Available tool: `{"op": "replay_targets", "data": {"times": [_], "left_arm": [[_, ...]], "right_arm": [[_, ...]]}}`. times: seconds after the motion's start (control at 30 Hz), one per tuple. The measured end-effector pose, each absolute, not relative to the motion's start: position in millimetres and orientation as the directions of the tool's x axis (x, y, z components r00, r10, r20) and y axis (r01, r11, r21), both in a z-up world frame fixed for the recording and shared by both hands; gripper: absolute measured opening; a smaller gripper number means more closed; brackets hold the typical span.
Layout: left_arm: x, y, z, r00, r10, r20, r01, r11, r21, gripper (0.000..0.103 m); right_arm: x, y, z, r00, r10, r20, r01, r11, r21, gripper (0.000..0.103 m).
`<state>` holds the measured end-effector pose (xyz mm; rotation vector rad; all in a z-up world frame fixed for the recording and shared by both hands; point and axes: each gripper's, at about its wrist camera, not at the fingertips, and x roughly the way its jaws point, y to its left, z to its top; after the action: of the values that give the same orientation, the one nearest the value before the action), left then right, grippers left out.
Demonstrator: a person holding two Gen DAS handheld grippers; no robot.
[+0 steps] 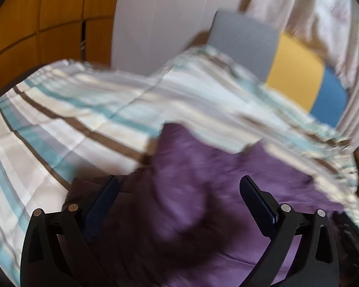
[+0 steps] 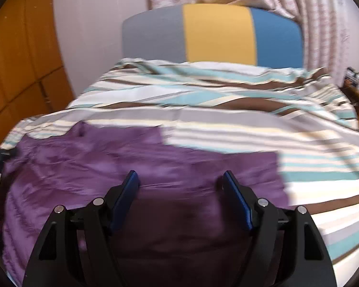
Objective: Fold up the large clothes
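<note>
A large purple garment lies spread on a striped bedspread. In the right wrist view its far edge runs in a step and its right edge ends near the middle right. My right gripper hovers over the garment with its jaws apart and nothing between the blue pads. In the blurred left wrist view the purple garment fills the lower middle, and my left gripper stands wide open above it, holding nothing. The bedspread stretches away to the left and behind.
A headboard in grey, yellow and blue stands at the far end of the bed, with a pale curtain behind it. Wooden wardrobe doors and a white wall lie at the left. Small clutter sits at the right edge.
</note>
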<state>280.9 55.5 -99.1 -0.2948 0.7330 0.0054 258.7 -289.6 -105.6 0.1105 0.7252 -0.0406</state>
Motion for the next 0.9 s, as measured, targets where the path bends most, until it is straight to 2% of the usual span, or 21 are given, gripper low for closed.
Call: {"op": "replay_targets", "data": {"times": [0.07,0.17,0.23,0.3,0.43,0.57,0.73,0.83,0.9], "left_arm": [[283,40,-95,0.749,-0.111,-0.653,-0.074,0.966,-0.249,0.1],[307,13,-108,0.711,-0.057,-0.701,-0.05,0.99,-0.131,0.1],[326,12,-129,0.66,0.002,-0.752,-0.089,0.993,-0.076,0.1],[336,20,-143,0.65,-0.051,-0.758,-0.09,0.986,-0.144,0.1],[341,17,-147,0.641,-0.033,-0.767,-0.092,0.989,-0.119,0.1],[335,23,-144,0.645,-0.073,-0.761,-0.086,0.982,-0.167,0.1],[288,29,-129,0.686,-0.074,-0.724,-0.053,0.987,-0.151,0.1],[249,40,-124,0.731,-0.006,-0.682,-0.092,0.99,-0.108,0.1],[227,53,-128,0.733,-0.011,-0.68,-0.11,0.985,-0.134,0.1]], "right_arm": [[264,-303,-105,0.729,-0.077,-0.68,0.135,0.99,0.032,0.073],[276,-320,-123,0.659,-0.085,-0.747,0.193,0.979,0.059,0.073],[275,-323,-131,0.661,-0.088,-0.745,0.211,0.975,0.072,0.076],[276,-323,-135,0.667,-0.105,-0.738,0.23,0.971,0.07,0.078],[283,-324,-141,0.662,-0.104,-0.742,0.237,0.969,0.076,0.08],[282,-329,-143,0.664,-0.085,-0.743,0.238,0.966,0.101,0.082],[273,-324,-137,0.691,-0.112,-0.714,0.249,0.965,0.089,0.084],[263,-320,-129,0.702,-0.148,-0.697,0.263,0.963,0.06,0.087],[255,-316,-125,0.697,-0.157,-0.699,0.257,0.965,0.04,0.087]]}}
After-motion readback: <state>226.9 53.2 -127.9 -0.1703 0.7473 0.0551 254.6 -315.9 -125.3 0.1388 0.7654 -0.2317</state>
